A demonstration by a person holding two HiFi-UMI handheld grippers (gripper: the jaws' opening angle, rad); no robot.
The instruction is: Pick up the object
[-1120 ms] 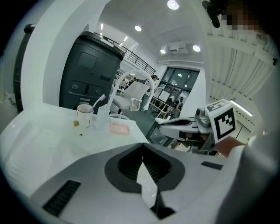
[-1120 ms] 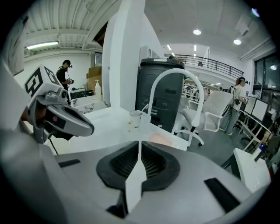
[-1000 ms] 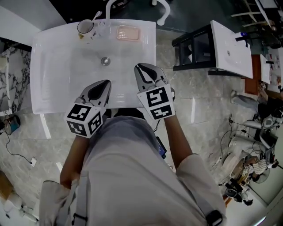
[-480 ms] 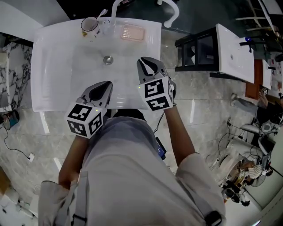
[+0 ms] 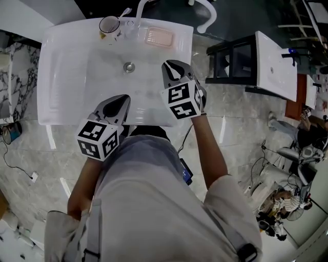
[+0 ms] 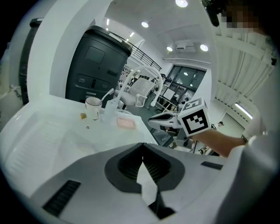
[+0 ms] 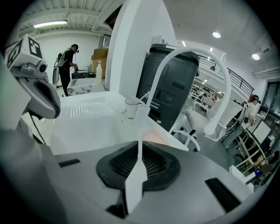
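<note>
A white wash basin lies below me. On its far rim stand a white cup with a toothbrush in it and a pink soap dish. My right gripper hovers over the basin's right side, shut and empty, short of the dish. My left gripper hangs at the basin's near rim, also shut and empty. In the left gripper view the cup and the dish sit far beyond the closed jaws. The right gripper view shows the cup and the dish just past its closed tips.
A drain sits mid-basin and a white faucet rises behind the cup. A curved white pipe stands at the back right. A black stand with a second basin is to the right, on marble floor.
The right gripper has moved forward over the basin, nearer the far rim, rolling a little. The left gripper has stayed at the near rim. Both stayed shut.
</note>
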